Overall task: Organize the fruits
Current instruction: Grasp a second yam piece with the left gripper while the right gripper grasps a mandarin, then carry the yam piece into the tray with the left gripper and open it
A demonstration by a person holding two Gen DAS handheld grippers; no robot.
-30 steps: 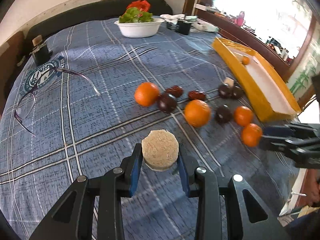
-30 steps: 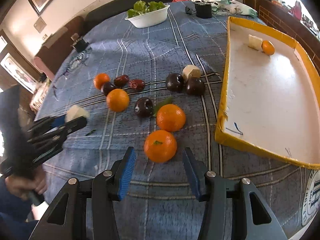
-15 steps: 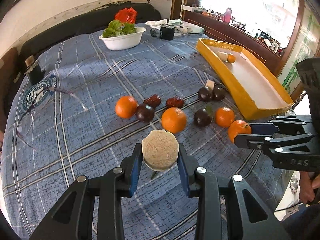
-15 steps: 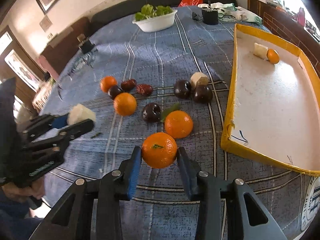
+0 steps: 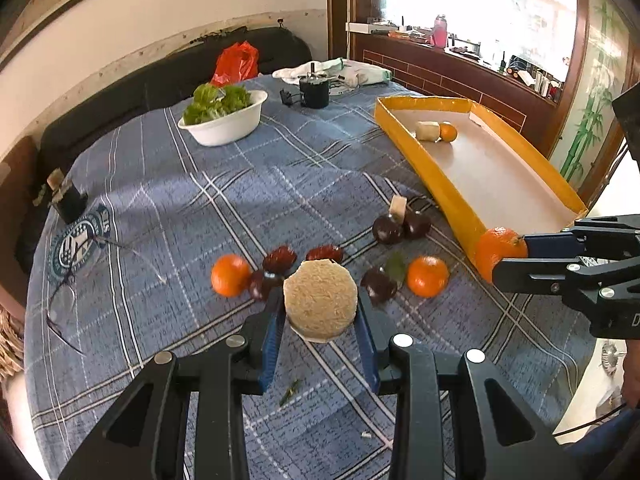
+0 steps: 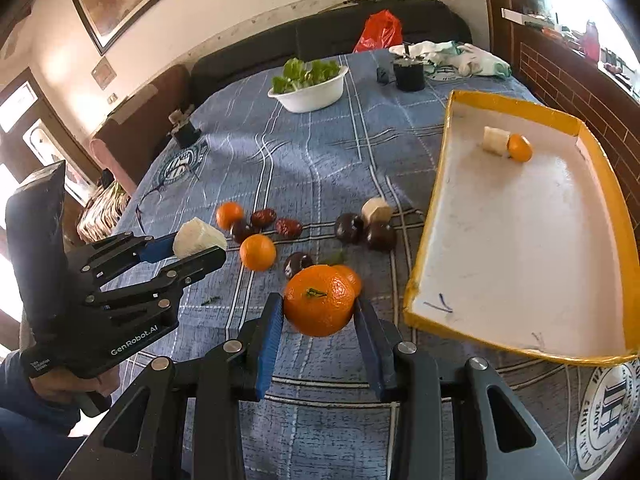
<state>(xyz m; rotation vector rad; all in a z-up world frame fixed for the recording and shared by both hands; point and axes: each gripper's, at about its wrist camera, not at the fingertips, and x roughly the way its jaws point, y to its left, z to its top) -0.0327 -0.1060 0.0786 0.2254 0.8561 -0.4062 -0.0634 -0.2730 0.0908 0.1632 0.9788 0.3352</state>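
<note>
Where a second ago the right hand-held gripper (image 6: 318, 322) stood spread around an orange (image 6: 319, 299) lying on the counter (image 6: 320, 152), it now clamps that orange and carries it clear of the blue checked cloth, near the yellow tray (image 6: 416, 288). The left hand-held gripper (image 5: 320, 320) still grips the pale cut fruit piece (image 5: 320, 300), also higher than before. Other oranges (image 5: 427, 276) and dark fruits (image 5: 387, 229) remain on the cloth.

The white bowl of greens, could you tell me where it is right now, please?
The white bowl of greens stands at the table's far end, left of the black pot in the right wrist view.
</note>
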